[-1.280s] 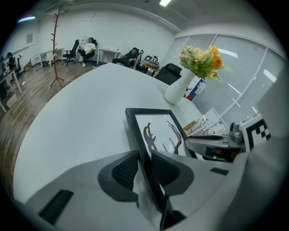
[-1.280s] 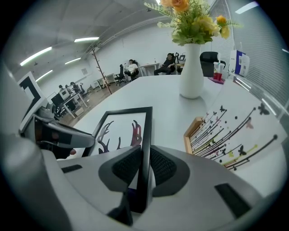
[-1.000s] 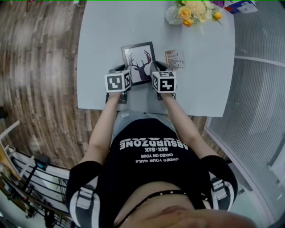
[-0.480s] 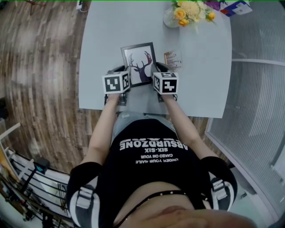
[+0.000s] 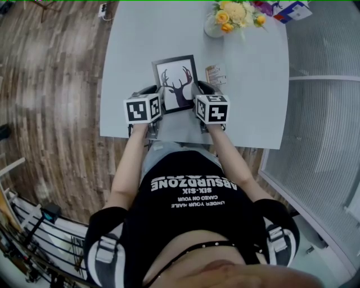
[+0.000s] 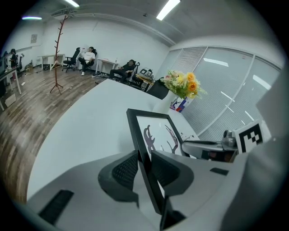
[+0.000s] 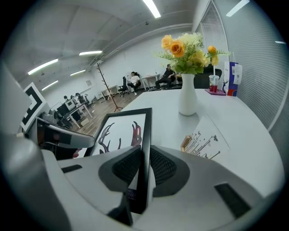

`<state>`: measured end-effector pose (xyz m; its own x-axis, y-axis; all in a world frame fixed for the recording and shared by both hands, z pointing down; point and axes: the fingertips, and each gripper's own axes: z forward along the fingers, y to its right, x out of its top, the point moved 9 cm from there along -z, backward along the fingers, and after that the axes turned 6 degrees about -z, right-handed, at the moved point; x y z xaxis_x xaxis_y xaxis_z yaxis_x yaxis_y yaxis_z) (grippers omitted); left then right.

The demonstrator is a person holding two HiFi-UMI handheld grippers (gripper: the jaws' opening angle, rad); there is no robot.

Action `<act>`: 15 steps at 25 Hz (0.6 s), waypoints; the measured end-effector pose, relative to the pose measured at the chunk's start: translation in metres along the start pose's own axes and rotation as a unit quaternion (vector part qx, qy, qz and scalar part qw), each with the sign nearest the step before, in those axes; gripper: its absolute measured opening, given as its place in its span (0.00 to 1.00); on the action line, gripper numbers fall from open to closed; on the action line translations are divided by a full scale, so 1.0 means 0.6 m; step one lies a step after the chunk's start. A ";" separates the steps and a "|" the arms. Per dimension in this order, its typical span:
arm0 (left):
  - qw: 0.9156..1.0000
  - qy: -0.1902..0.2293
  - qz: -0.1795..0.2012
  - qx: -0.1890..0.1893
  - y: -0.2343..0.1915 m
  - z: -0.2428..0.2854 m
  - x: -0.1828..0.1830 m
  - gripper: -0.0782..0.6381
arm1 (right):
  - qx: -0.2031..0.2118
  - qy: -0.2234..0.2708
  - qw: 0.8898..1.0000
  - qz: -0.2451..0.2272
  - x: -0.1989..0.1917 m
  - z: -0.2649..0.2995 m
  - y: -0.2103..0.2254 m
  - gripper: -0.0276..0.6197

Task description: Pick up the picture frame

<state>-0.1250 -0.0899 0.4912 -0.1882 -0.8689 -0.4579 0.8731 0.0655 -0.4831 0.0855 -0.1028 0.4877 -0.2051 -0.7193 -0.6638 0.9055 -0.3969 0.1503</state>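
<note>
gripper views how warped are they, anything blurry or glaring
Left gripper view: strong fisheye, dark rounded corners; the black-framed deer picture reads clearly. Right gripper view: same warp, ceiling strip lights bright, no glare on the print. Head view: edges of the pale grey table bow.

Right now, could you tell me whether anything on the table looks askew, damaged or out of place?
Nothing stands out. The picture frame looks intact, clamped at its side edges by the left gripper and right gripper; the vase of flowers stands upright, and the card lies flat.
</note>
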 end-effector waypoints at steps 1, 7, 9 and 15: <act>1.000 0.003 0.001 -0.001 0.002 -0.006 0.000 0.25 | 0.000 0.003 1.000 -0.001 0.002 -0.005 -0.002 0.16; 0.999 0.032 0.011 -0.007 0.020 -0.045 0.007 0.25 | 0.012 0.024 1.000 0.007 0.017 -0.041 -0.011 0.16; 0.999 0.041 0.009 -0.011 0.024 -0.057 0.007 0.25 | 0.014 0.033 0.999 0.001 0.023 -0.053 -0.016 0.16; 0.997 0.067 -0.002 -0.023 0.032 -0.110 -0.002 0.25 | 0.030 0.059 0.998 0.006 0.032 -0.094 -0.037 0.16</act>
<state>-0.1376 -0.0551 0.4331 -0.2520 -0.7958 -0.5506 0.8517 0.0878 -0.5166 0.0826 -0.0756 0.4304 -0.1464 -0.6533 -0.7428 0.8831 -0.4247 0.1996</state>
